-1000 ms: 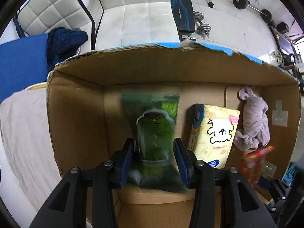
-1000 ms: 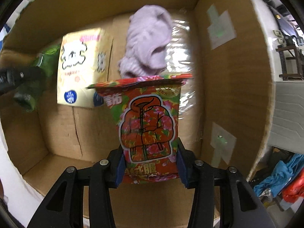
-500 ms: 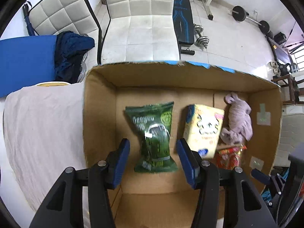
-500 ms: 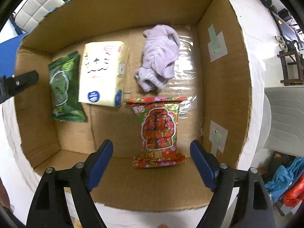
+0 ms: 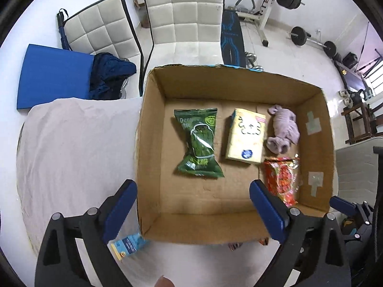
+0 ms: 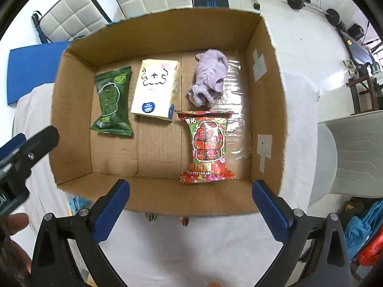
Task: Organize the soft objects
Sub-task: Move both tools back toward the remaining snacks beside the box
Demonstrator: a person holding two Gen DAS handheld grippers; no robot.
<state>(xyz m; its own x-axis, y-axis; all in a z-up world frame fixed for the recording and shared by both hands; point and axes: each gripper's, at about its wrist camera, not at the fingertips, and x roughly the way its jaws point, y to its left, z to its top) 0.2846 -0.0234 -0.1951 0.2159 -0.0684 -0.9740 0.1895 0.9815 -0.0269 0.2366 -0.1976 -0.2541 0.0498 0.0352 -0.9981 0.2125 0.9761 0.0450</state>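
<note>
From the left wrist view, I see my left gripper [image 5: 192,206] with its fingers [image 5: 119,209] spread wide and opening further, with nothing held between them. They hang above the near edge of the cardboard box [image 5: 153,143], which fills the middle of the frame. The green snack bag [image 5: 198,142] lies flat on the box floor, above the gap between the fingers. To its right sit the yellow tissue pack [image 5: 246,136], the lilac cloth [image 5: 283,129] and, at lower right, the red snack bag [image 5: 281,177].

From the right wrist view, my right gripper [image 6: 191,206] is opening too, its fingers [image 6: 270,211] far apart and empty. The red snack bag [image 6: 207,146] lies on the box floor, upward of the gap and clear of both fingers. The box stands on the white-covered surface [image 6: 191,246].
</note>
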